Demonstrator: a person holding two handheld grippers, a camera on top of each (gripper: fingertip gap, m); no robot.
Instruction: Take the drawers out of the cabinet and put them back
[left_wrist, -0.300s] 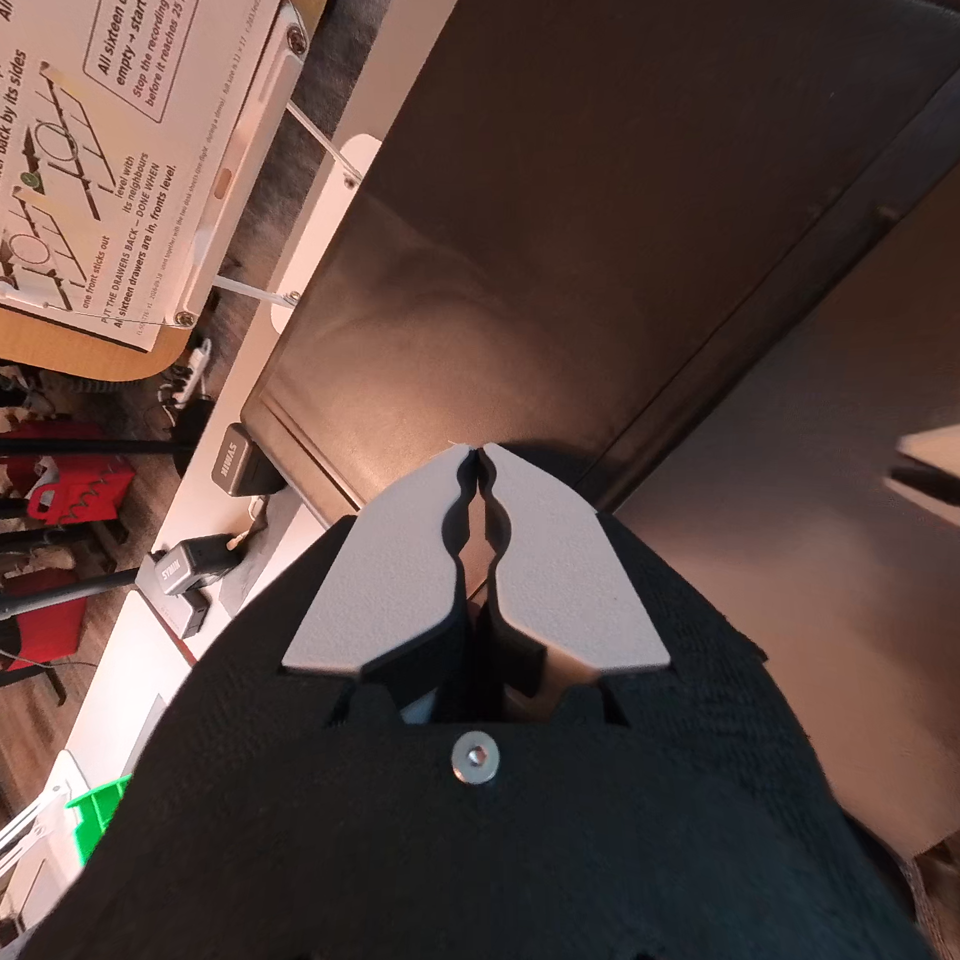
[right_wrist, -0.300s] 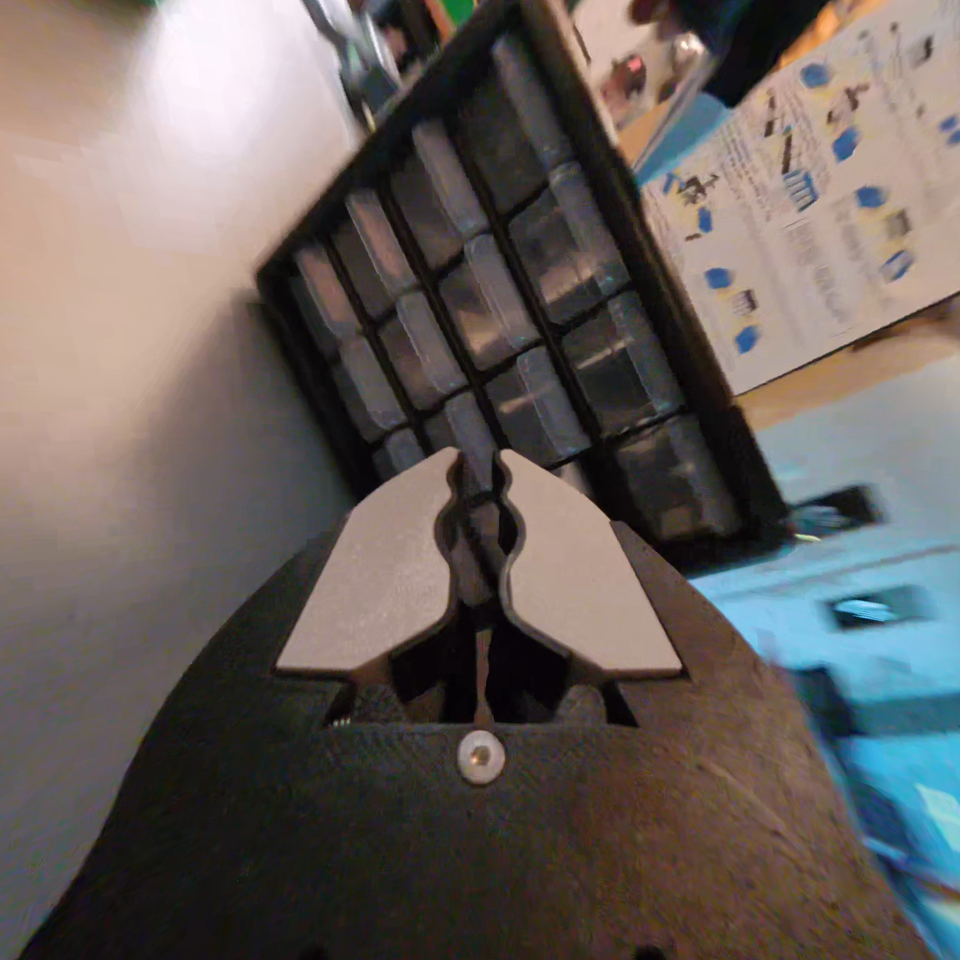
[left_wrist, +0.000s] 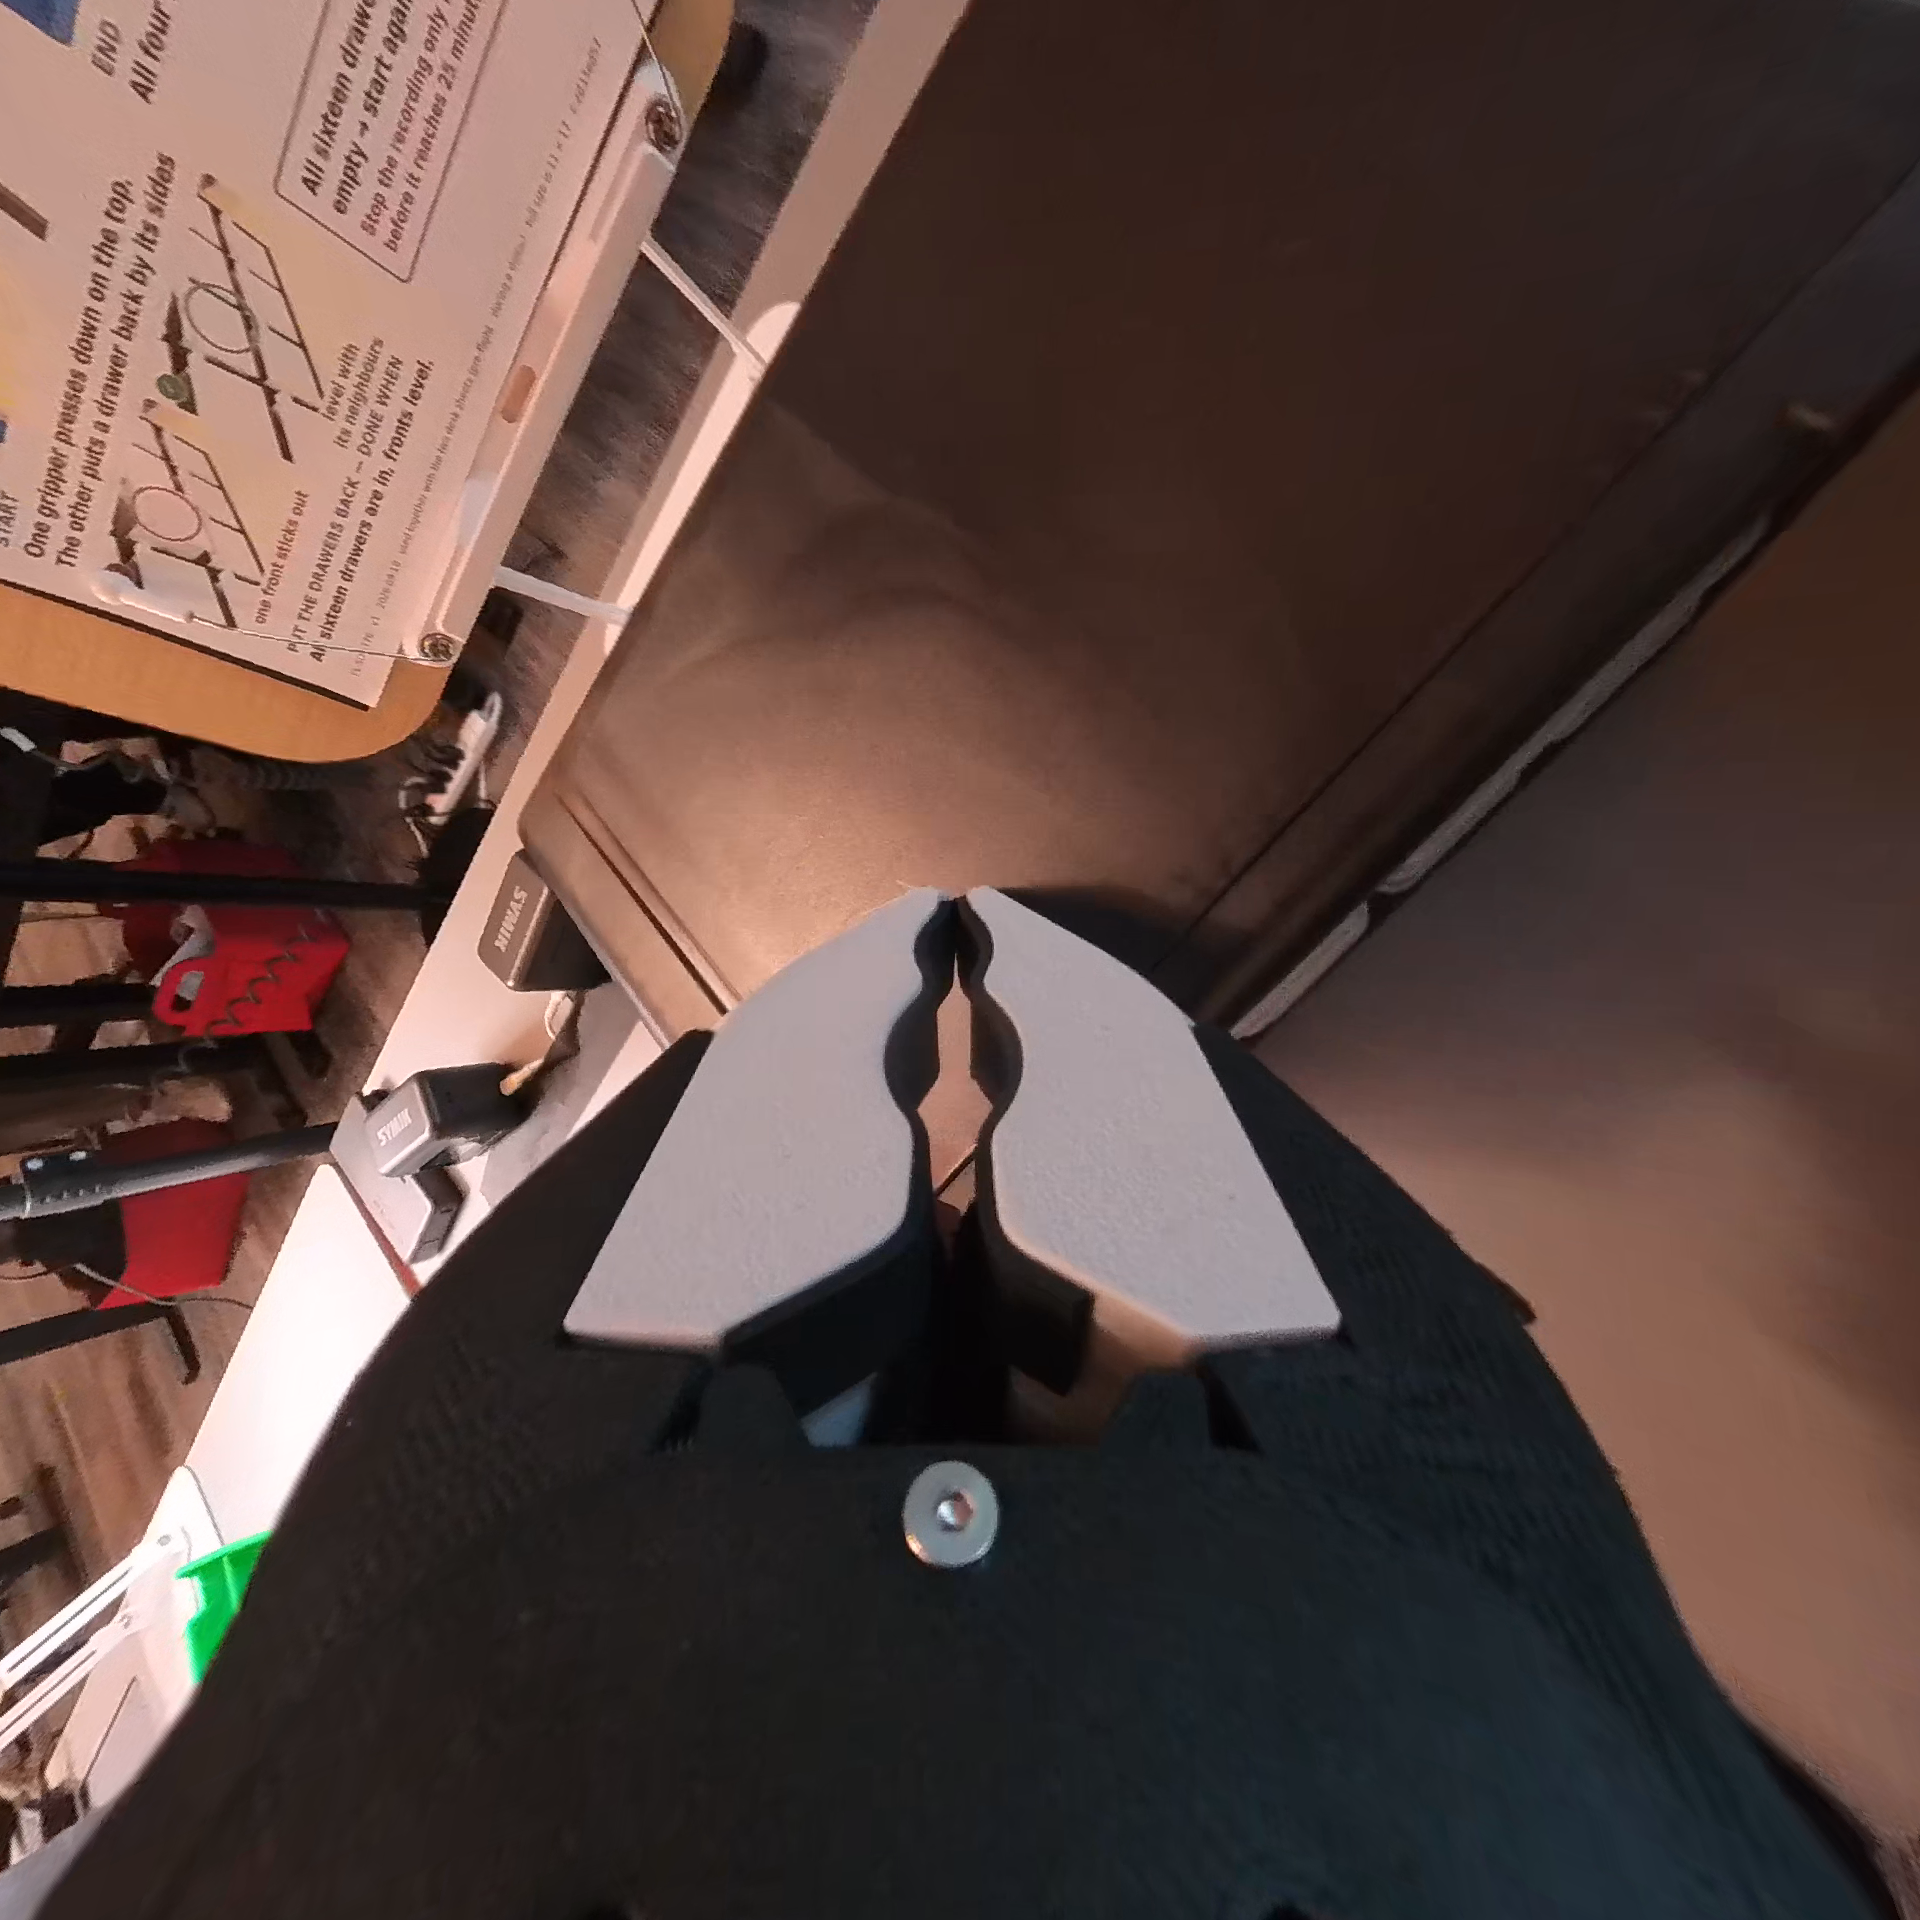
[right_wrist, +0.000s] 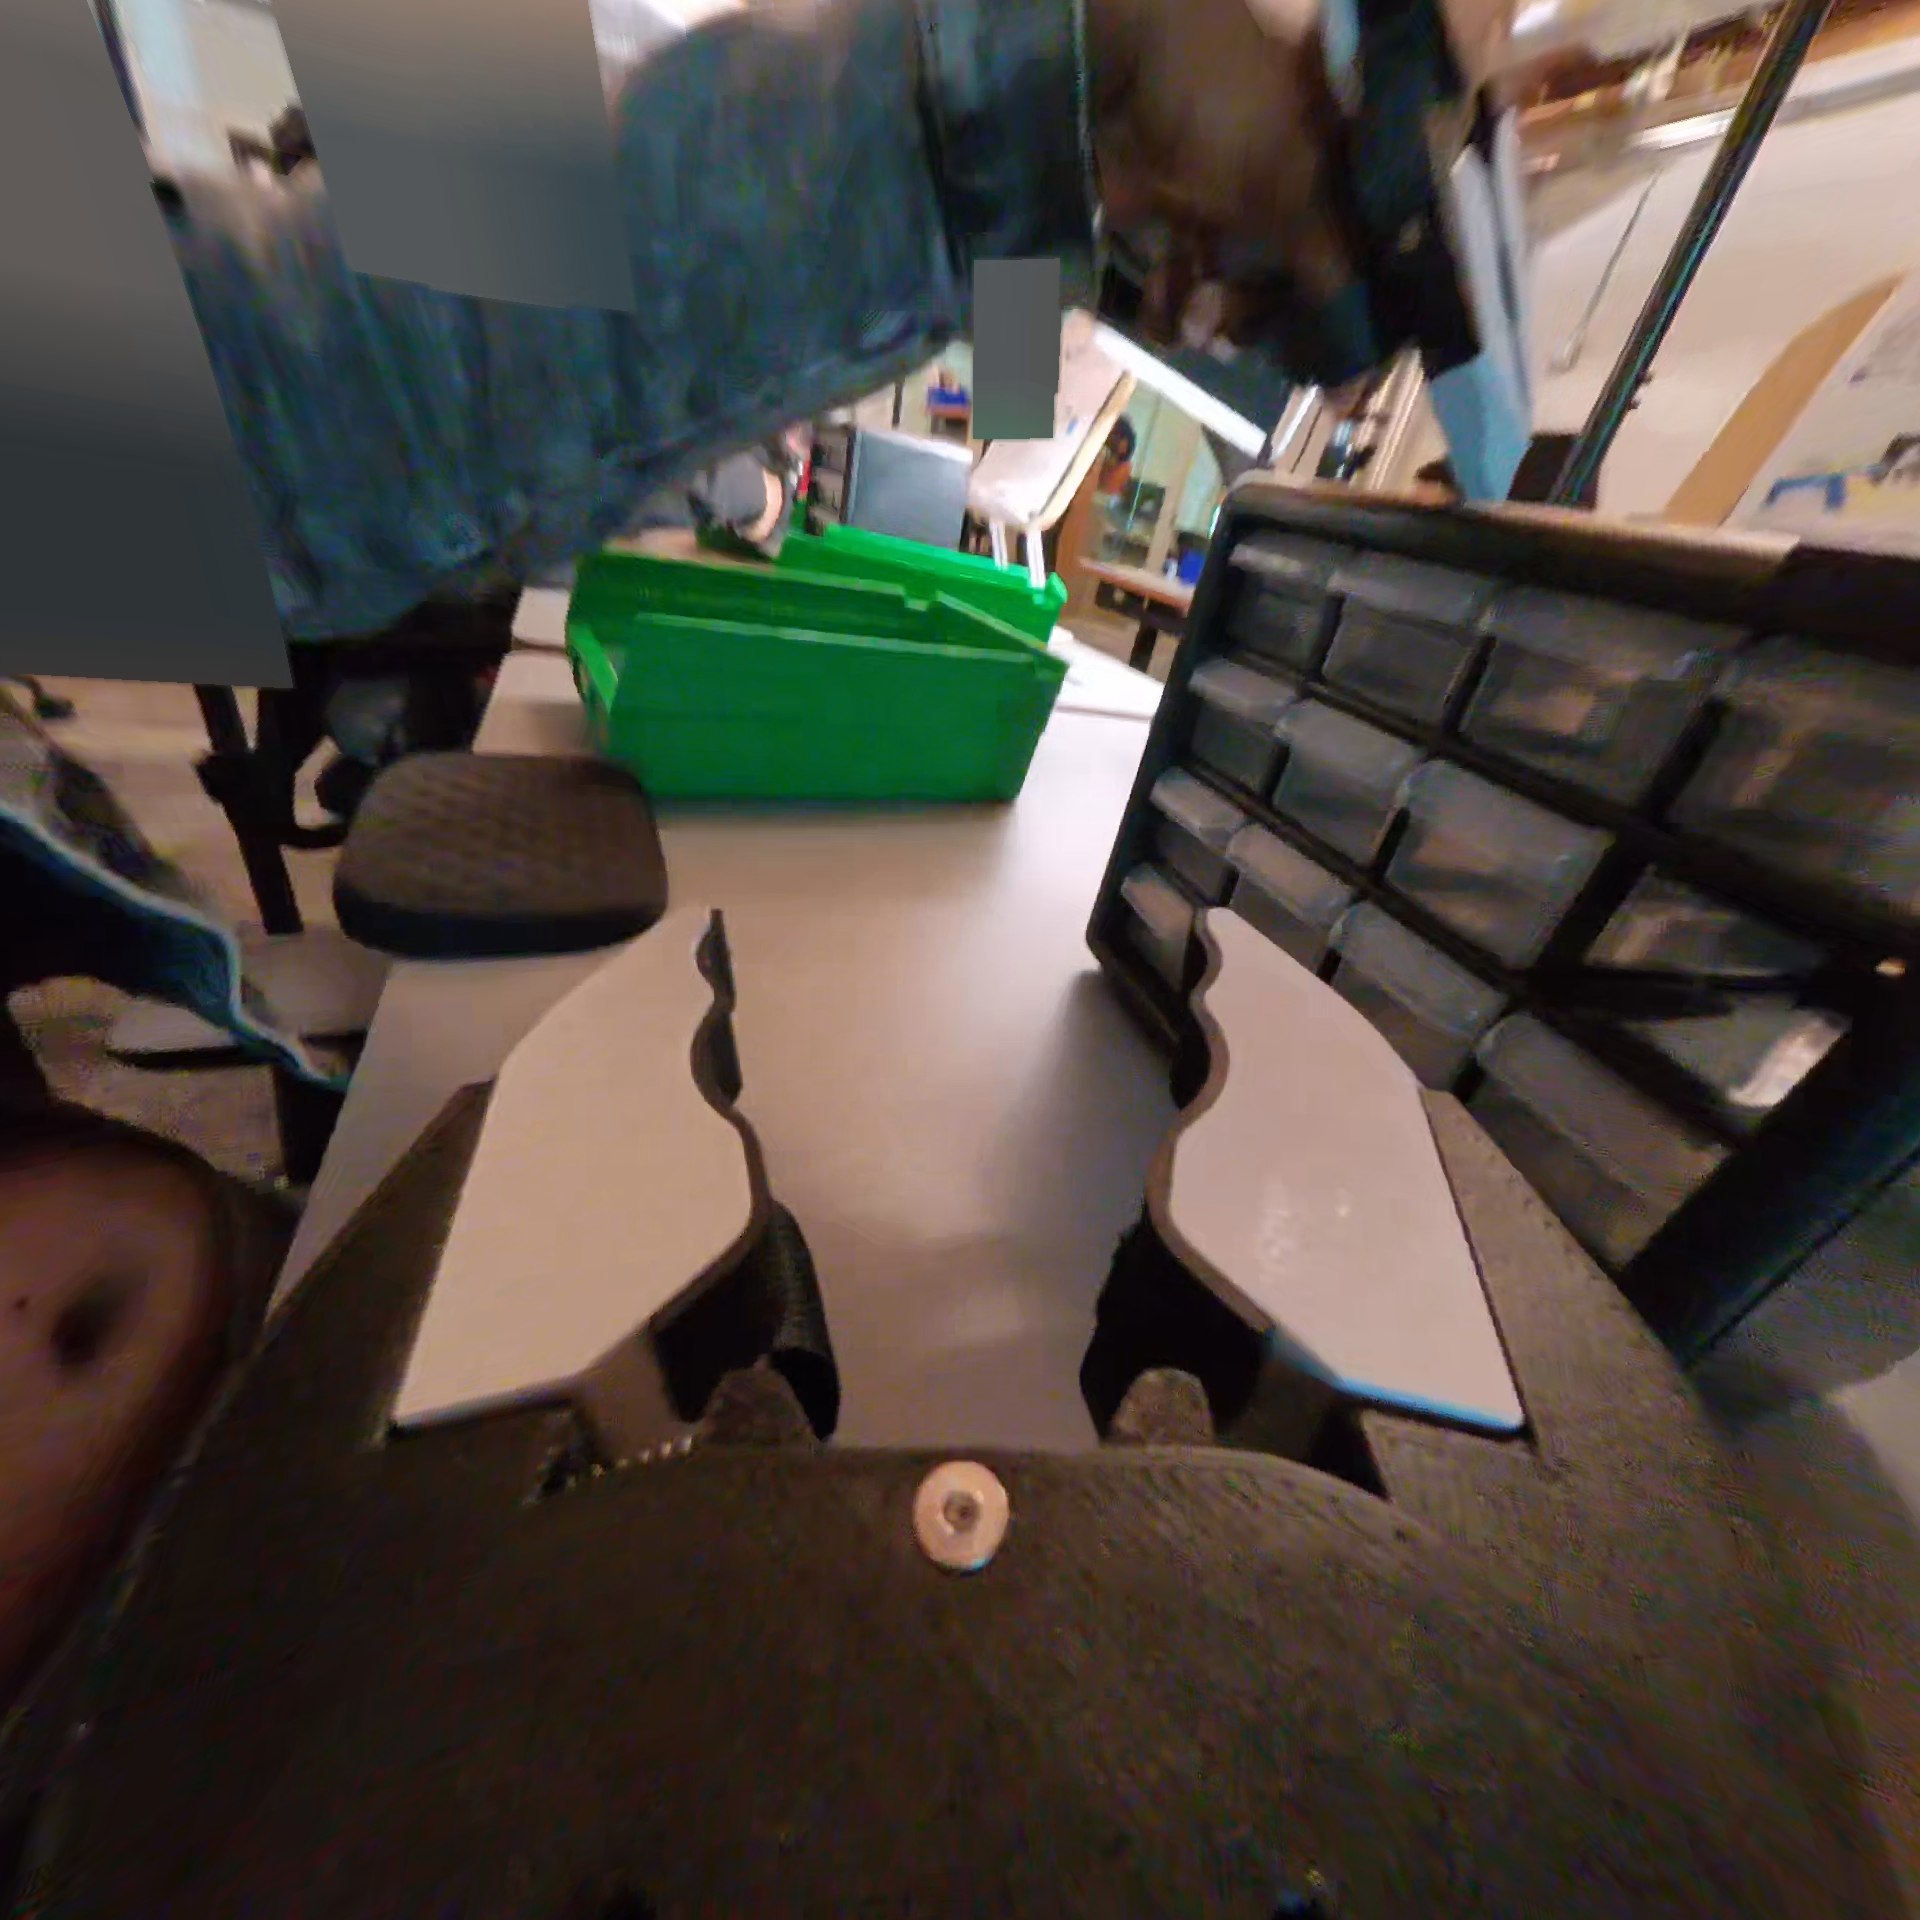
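The black cabinet stands at the right of the right wrist view, its front filled with several clear drawers, all pushed in. My right gripper is open and empty, low over the grey table, just left of the cabinet's lower corner. In the left wrist view my left gripper is shut with nothing between its fingers, its tips resting on the cabinet's dark top panel. The left gripper also shows, blurred, above the cabinet in the right wrist view.
A green bin stands on the table behind my right gripper. A black chair armrest is at the table's left edge, with a person beyond. An instruction sheet and grey clamps lie past the cabinet's far side.
My right gripper has opened and swung from facing the drawer fronts to facing along the table beside the cabinet. My left gripper stays shut on the cabinet top, barely moved.
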